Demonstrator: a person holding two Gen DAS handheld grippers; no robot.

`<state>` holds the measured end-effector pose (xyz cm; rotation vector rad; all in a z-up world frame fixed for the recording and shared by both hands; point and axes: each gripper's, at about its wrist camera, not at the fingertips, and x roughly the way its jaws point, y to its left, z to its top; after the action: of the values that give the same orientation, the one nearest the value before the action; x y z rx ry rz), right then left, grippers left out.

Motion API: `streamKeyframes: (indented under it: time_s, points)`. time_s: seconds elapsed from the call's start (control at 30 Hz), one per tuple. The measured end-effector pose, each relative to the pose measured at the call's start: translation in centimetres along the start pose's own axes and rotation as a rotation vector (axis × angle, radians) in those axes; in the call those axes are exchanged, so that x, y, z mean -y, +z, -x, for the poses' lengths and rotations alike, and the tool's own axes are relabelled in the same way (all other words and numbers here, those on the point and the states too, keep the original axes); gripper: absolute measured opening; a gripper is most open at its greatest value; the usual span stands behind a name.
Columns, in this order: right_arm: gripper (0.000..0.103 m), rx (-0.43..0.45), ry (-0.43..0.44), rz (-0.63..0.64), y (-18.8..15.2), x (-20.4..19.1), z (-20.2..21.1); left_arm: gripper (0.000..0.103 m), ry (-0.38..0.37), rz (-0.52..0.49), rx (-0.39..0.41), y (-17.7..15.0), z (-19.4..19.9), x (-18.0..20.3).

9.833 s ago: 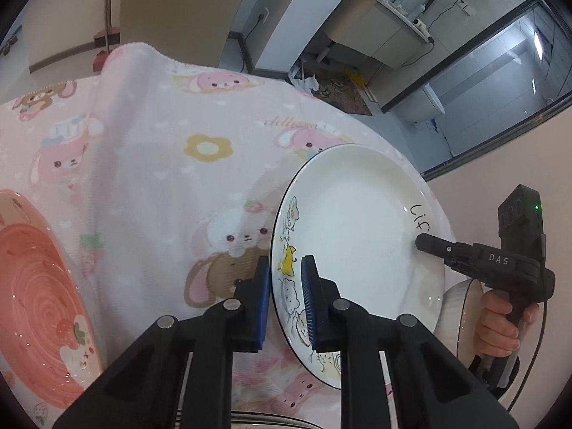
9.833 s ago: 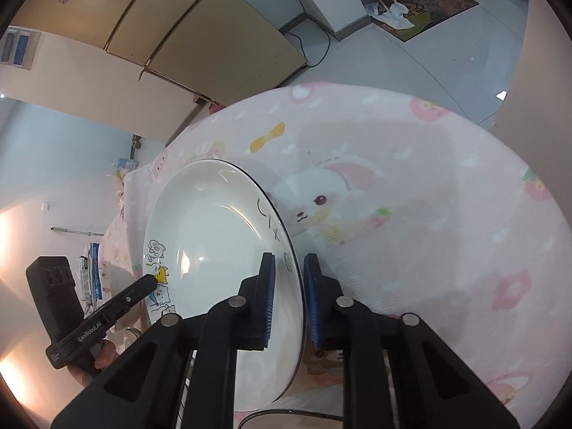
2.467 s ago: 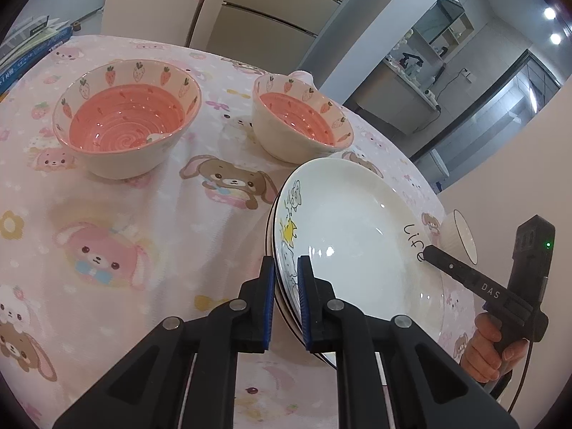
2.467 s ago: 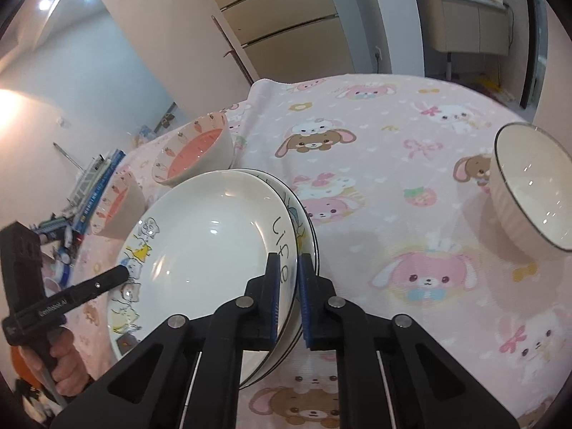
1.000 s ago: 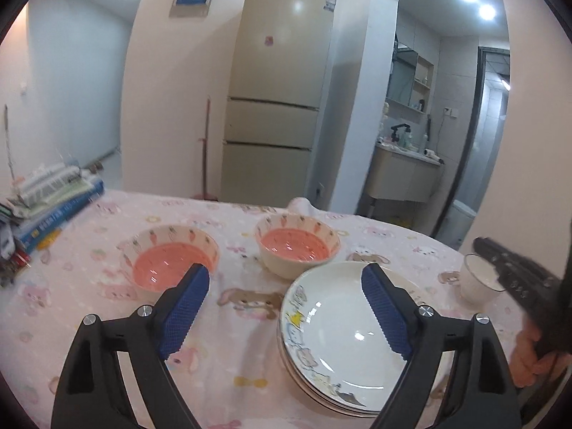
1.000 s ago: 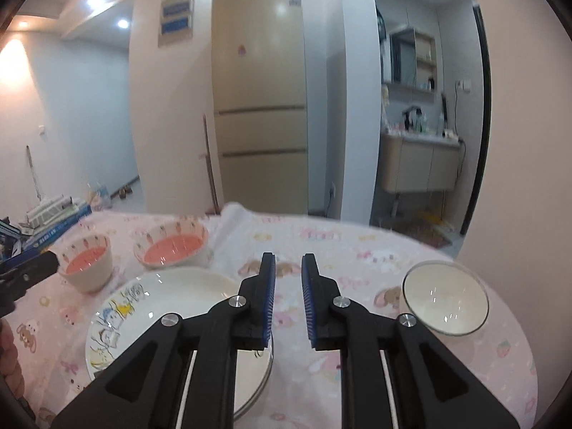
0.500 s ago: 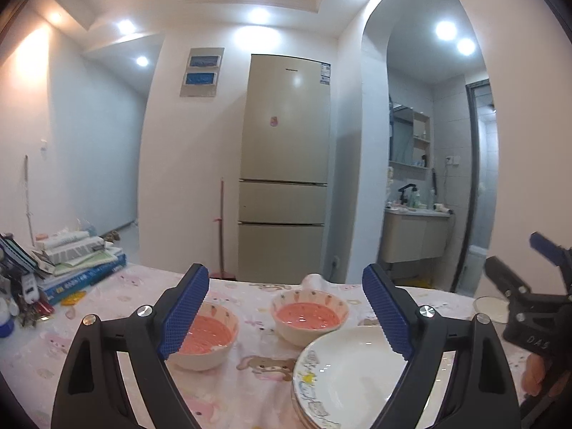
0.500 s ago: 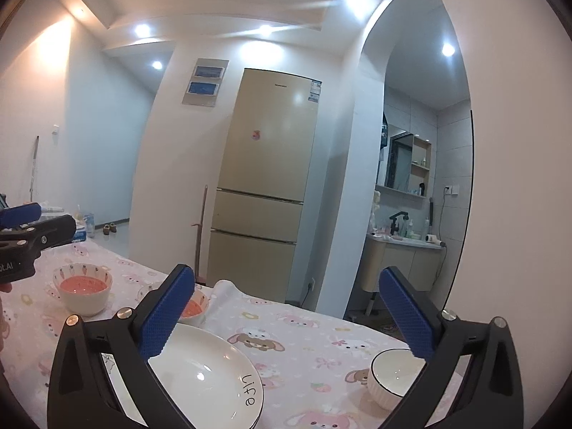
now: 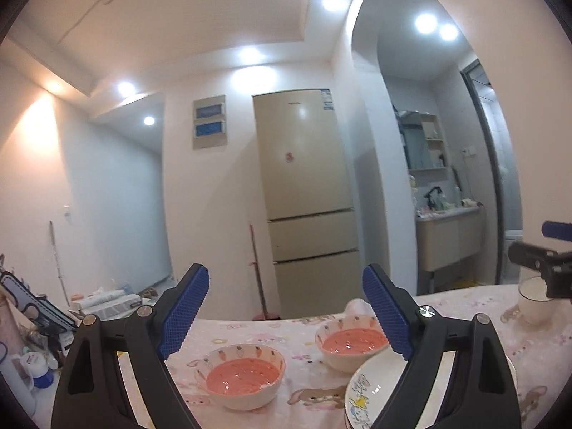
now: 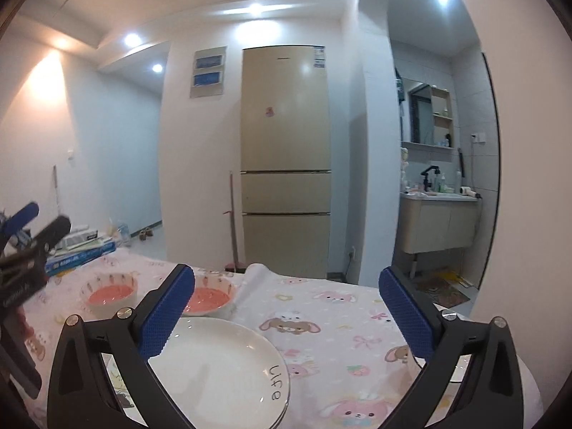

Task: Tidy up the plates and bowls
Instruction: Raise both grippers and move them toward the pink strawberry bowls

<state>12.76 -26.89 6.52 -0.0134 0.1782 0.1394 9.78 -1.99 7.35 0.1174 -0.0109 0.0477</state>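
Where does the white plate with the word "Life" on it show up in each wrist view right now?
Left wrist view: the plate is at bottom right of centre, mostly behind the left gripper's right finger; only its cartoon-printed edge shows.
Right wrist view: the plate is at bottom left of centre, topmost of a stack, with "Life" on its right rim.
Shared landmark: the beige fridge against the far wall.

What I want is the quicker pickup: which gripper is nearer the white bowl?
Right. The right gripper is close by the white bowl, which shows just beneath its right finger; the left gripper is farther off, beyond the plate stack.
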Motion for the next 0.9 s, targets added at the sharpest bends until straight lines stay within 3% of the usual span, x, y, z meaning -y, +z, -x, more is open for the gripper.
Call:
streamKeyframes:
  time_s: [0.13,0.2,0.33,0.43,0.53,0.7,0.77,0.8,0.83,0.9]
  points:
    - [0.103,0.031,-0.068,0.014,0.3,0.1,0.8,0.090,-0.035,0.031,-0.050,0.1,-0.2,-0.4]
    - [0.101,0.013,-0.031,-0.022,0.6,0.7,0.8,0.090,-0.046,0.042,-0.071,0.4,0.1,-0.2]
    - [0.085,-0.029,0.061,-0.141,0.7,2.1,0.7,0.090,-0.206,0.182,-0.133,1.4,0.3,-1.3]
    - [0.075,-0.051,0.070,-0.121,1.2,1.8,0.7,0.090,-0.193,0.090,-0.163,2.6,0.3,-0.9]
    - [0.075,-0.042,0.066,-0.094,1.9,1.2,1.4,0.090,-0.192,0.041,-0.208,3.5,0.4,-1.3]
    - [0.076,-0.039,0.048,-0.104,3.7,0.2,3.0,0.090,-0.157,0.005,-0.229,5.1,1.6,-2.3]
    - [0.090,-0.011,0.050,-0.090,4.2,-0.5,3.7,0.091,-0.156,0.010,-0.221,5.4,2.4,-2.6]
    - [0.102,0.015,0.050,-0.080,4.4,-0.9,4.1,0.093,-0.151,0.011,-0.212,5.5,2.7,-2.9]
    - [0.103,0.037,0.042,-0.070,4.5,-1.2,4.5,0.103,-0.142,0.010,-0.204,5.7,3.0,-3.0]
    - [0.103,0.063,0.029,-0.052,4.7,-2.0,4.9,0.103,-0.113,0.001,-0.180,5.7,3.5,-3.4]
